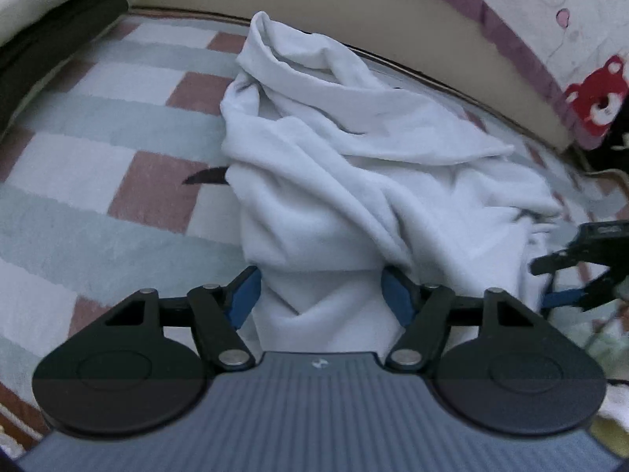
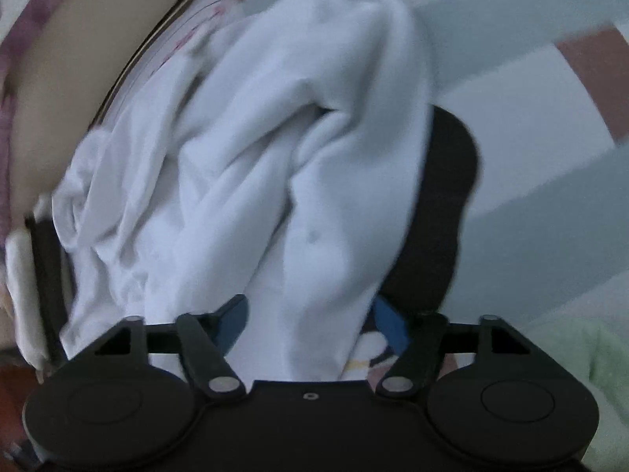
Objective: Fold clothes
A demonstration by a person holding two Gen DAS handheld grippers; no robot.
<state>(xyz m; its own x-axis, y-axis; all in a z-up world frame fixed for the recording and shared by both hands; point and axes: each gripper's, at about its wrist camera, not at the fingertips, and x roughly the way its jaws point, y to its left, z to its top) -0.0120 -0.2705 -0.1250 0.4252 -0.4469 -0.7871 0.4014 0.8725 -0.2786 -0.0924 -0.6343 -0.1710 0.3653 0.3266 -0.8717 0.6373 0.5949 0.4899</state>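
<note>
Clearly, the crumpled white cotton garment (image 1: 334, 165) lies heaped on the pink-and-grey checked bedcover (image 1: 98, 137), cloth between the spread jaws of both the left gripper (image 1: 320, 295) and right gripper (image 2: 310, 318), so closing now risks pinching several bunched layers.

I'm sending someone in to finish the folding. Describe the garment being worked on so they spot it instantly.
Look at the bed with the checked cover in pale green, white and dusty pink blocks, bordered by a beige padded edge. Near that edge lies the white garment, crumpled in a loose heap between the two grippers. It is the only plain white, unfolded piece on the cover; the clothes stack in the corner is darker.
</note>
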